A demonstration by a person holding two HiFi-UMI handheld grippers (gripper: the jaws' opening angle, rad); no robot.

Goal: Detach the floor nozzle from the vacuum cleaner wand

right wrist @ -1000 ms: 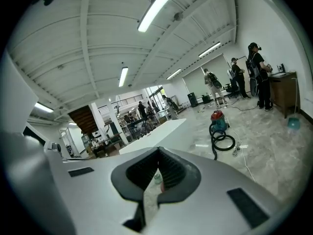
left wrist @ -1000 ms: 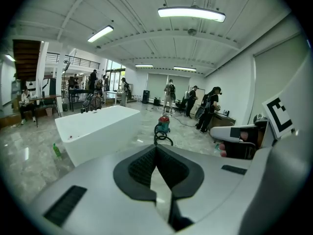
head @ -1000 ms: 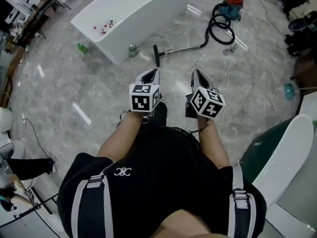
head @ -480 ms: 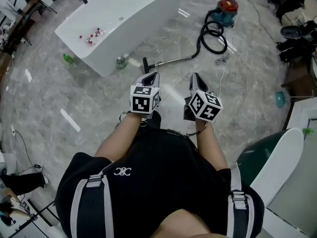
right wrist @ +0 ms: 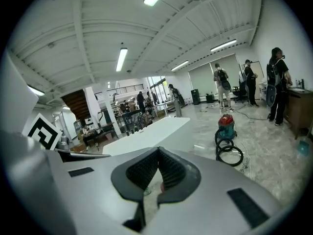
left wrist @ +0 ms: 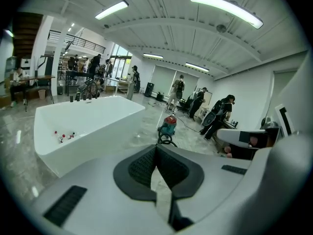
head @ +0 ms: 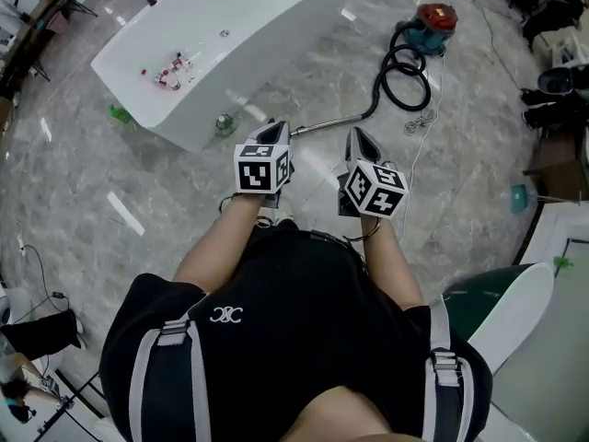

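The vacuum's metal wand (head: 329, 122) lies on the marble floor just ahead of both grippers. A black hose (head: 404, 70) runs from it to the red and teal canister (head: 434, 17). The floor nozzle at the wand's left end is hidden behind my left gripper (head: 277, 126). That gripper is shut and empty, held above the floor. My right gripper (head: 354, 133) is shut and empty too, level with it and just right of the wand's near part. The left gripper view shows closed jaws (left wrist: 156, 147) with the canister (left wrist: 168, 126) beyond. The right gripper view shows shut jaws (right wrist: 158, 150), canister (right wrist: 226, 125) and hose (right wrist: 230, 153).
A long white counter (head: 241, 26) stands at the left with small red items (head: 167, 73) on it. A green bottle (head: 118, 113) and a can (head: 224, 122) stand on the floor at its base. A white cable (head: 420, 122) trails right of the hose. People (left wrist: 220, 114) stand far off.
The person has walked forward: wand, hose and counter have come closer. Both grippers advanced together, still shut, and the nozzle has slipped out of sight behind the left one.
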